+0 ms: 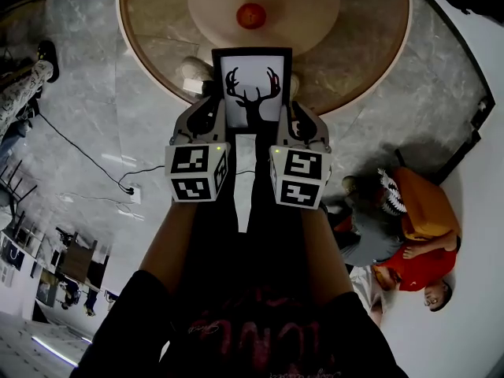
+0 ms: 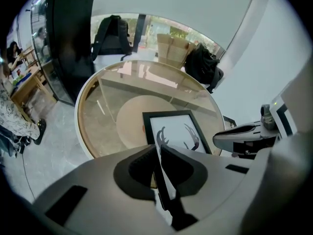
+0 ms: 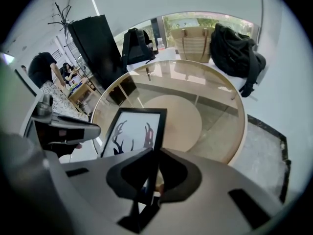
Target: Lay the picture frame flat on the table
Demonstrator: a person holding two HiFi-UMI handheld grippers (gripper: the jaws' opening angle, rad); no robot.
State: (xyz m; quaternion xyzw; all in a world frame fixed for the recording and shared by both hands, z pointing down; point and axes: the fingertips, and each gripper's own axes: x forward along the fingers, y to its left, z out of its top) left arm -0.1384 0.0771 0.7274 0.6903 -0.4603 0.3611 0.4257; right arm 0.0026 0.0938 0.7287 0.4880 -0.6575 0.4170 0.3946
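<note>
picture frame (image 1: 252, 81) btm hidden behind my grippers, red blob (image 1: 251, 16) past it unclear, left gripper (image 1: 218, 107) n right gripper (image 1: 293, 110) fingers pinched tight on its side edges, over glass counter (image 1: 370, 53) near edge, grey marble floor (image 1: 94, 93)

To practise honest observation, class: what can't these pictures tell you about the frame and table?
Head view: lower corners of the picture frame, hidden behind the left gripper and right gripper.
All views: whether the frame touches the table; its bottom is covered.
Head view: red thing, too small to identify.
</note>
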